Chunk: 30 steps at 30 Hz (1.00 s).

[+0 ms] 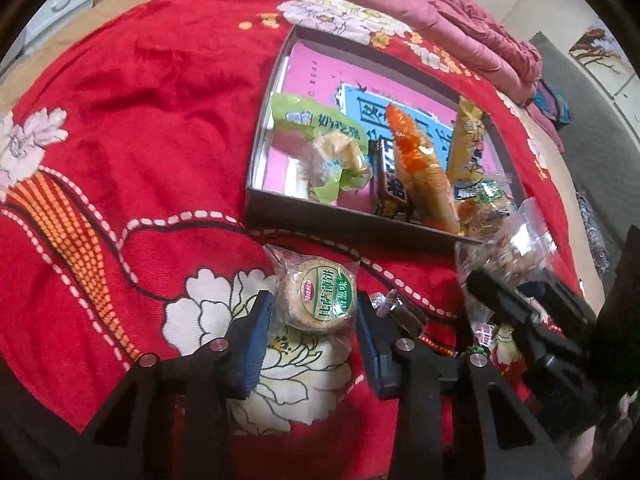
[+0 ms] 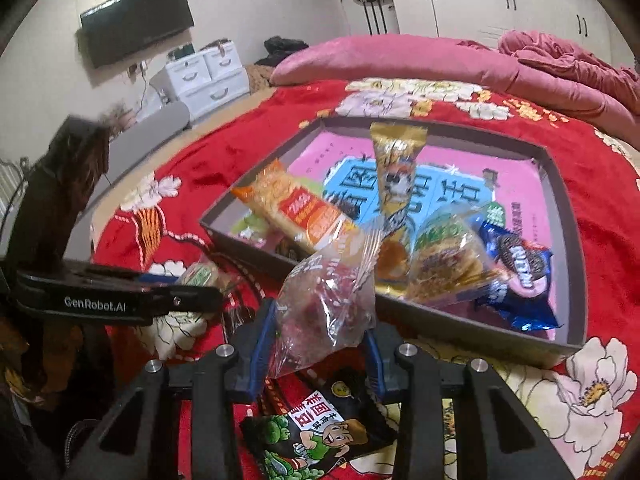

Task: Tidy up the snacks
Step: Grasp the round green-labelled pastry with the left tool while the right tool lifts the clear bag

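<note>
Round biscuit pack (image 1: 318, 298): lies flat on the red floral bedspread (image 1: 140, 120), just short of the near wall of the shallow box (image 1: 344, 216), green label up.
Biscuit handling: judged light; a stiff disc inside a loose clear wrapper, crumbly if squeezed hard and slippery on the film. Best taken across the disc's edge, not by the wrapper's flaps.
Left gripper (image 1: 316, 320): points steeply down at the bed; the biscuit sits between its blue pads, one at its 9 o'clock, one at its 3 o'clock.
Left fingers (image 1: 252, 344): narrowly apart on either side of the pack; whether the pads press the wrapper I cannot tell.
Clear bagged snack (image 2: 326, 308): raised above the bedspread, at 6 o'clock from the box's near edge; soft, crinkly, light, prone to slide and swing.
Right gripper (image 2: 320, 340): clamped on the lower part of the clear bag, whose top sticks up towards 12 o'clock.
Green pea packet (image 2: 320, 436): lies flat on the bedspread beneath the right fingers, not held.
Box contents: several wrapped snacks already piled at the near end.
</note>
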Motion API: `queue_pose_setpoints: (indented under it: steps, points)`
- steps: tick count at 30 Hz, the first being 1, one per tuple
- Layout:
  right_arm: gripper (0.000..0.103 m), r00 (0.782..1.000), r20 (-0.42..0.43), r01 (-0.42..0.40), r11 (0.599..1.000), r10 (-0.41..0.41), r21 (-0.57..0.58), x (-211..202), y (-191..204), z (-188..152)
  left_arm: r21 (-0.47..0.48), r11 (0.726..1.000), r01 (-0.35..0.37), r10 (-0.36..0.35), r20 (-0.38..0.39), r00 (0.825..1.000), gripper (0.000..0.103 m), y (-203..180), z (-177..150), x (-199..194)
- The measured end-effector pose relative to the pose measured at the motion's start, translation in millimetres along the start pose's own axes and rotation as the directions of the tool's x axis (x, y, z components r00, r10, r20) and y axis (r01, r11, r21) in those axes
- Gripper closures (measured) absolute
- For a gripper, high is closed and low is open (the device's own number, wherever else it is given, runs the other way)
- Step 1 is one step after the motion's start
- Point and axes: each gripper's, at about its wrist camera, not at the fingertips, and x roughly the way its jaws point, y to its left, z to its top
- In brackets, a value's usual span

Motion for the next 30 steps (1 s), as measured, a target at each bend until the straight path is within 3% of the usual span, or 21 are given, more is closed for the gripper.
queue_pose_setpoints:
  steps: [16, 30]
  points:
    - [0.063, 0.996, 0.09, 0.019, 0.999, -0.023, 0.045, -30.1, -14.8, 11.2, 0.053, 0.999, -0.004, -0.001, 0.082, 0.997, 0.061, -18.2, 3.5, -33.4]
    - [0.063, 0.987, 0.136, 0.07, 0.987, -0.09, 0.146, -51.3, -47.5, 12.9, 0.069, 0.998, -0.006, -0.001, 0.104, 0.995, 0.061, -33.2, 15.9, -34.4]
